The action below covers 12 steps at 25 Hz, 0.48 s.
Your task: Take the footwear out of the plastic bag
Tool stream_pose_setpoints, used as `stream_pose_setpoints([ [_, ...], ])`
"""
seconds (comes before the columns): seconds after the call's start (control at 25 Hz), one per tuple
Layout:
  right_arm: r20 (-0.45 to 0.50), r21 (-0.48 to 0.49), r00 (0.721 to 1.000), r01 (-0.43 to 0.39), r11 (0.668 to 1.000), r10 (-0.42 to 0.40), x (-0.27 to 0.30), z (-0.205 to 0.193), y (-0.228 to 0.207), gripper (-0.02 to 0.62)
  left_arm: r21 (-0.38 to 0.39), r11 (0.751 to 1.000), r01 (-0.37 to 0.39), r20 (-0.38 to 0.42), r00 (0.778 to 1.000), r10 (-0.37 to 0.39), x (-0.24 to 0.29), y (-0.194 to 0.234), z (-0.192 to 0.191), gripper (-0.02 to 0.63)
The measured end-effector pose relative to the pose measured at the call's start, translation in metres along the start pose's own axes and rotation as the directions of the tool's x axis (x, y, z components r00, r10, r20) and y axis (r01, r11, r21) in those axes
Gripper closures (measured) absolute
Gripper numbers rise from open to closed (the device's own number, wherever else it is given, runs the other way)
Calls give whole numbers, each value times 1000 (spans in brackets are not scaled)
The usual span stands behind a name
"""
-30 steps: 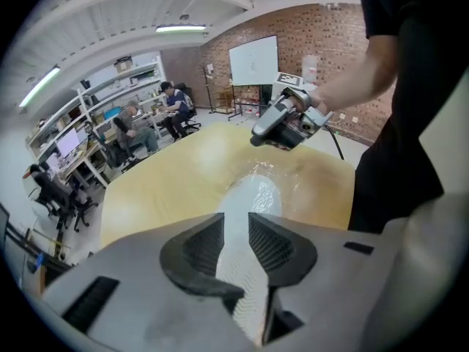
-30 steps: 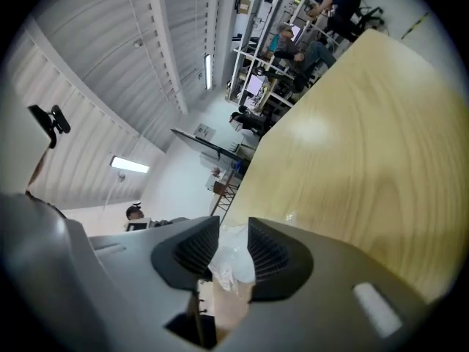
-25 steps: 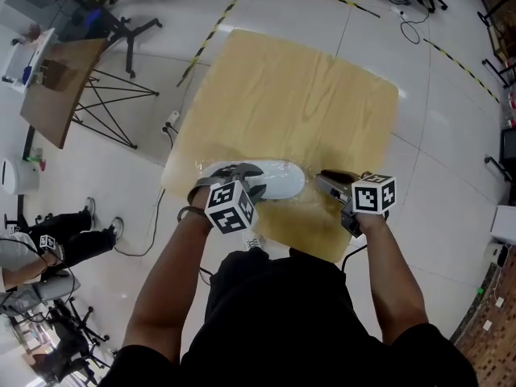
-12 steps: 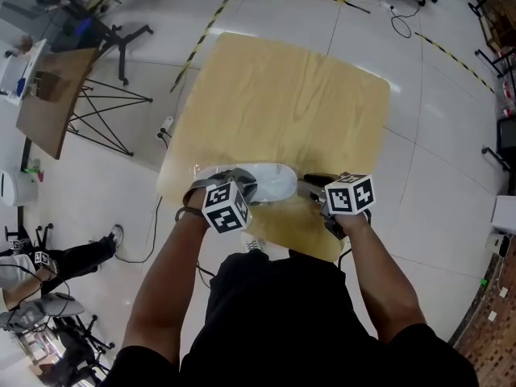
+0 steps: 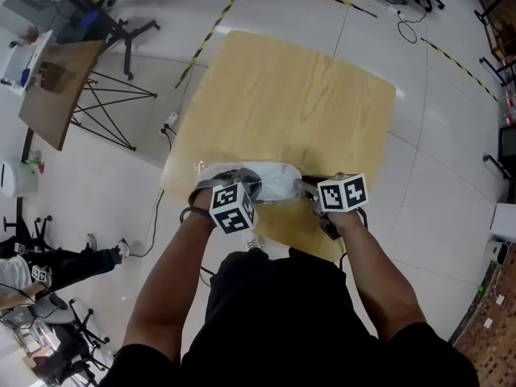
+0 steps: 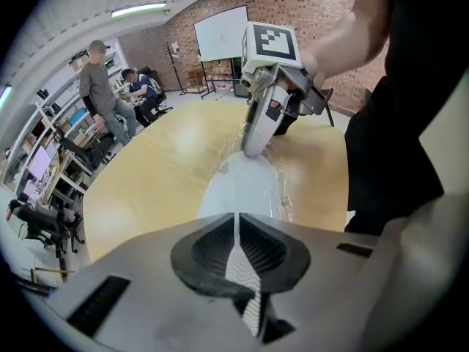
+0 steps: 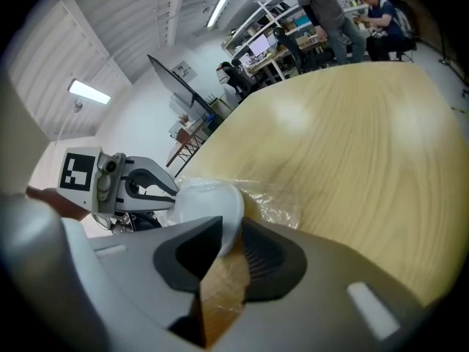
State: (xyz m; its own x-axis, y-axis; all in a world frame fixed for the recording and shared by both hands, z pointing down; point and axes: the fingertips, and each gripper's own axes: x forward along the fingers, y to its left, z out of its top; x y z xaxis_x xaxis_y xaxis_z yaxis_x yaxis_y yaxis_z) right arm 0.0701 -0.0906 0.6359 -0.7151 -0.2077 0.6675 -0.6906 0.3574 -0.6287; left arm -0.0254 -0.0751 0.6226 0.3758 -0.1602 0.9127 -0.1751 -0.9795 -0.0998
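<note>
The shoe [image 5: 270, 180], white and wrapped in a clear plastic bag [image 7: 277, 205], lies on the wooden table [image 5: 298, 95]. The table's near edge runs just on the person's side of the shoe, so there is hardly any wood to draw back over. Past the shoe the tabletop is bare right across to its far edge. Beyond that is pale tiled floor [image 5: 435, 119] with a strip of striped tape [image 5: 211, 32], well away from the shoe.

The left gripper [image 6: 236, 222] sits at the shoe's left end. Its jaws are drawn together to a hairline slit with a pale sliver showing in it. I cannot tell whether that sliver is bag film.

The right gripper [image 7: 231, 232] is at the shoe's right end, pointing along it. Its jaws stand partly apart and have just been closing. The shoe's rounded white end reaches into the gap at the tips, against one jaw, with crinkled film beside it. The pads are not clamped on it.
</note>
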Motion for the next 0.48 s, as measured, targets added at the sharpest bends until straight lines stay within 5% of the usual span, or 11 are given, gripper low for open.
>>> stream_pose_setpoints([
  [0.48, 59, 10, 998, -6, 1000, 6, -15, -1, -10, 550, -5, 1000, -1, -7, 1000, 1, 4, -3, -10, 581],
])
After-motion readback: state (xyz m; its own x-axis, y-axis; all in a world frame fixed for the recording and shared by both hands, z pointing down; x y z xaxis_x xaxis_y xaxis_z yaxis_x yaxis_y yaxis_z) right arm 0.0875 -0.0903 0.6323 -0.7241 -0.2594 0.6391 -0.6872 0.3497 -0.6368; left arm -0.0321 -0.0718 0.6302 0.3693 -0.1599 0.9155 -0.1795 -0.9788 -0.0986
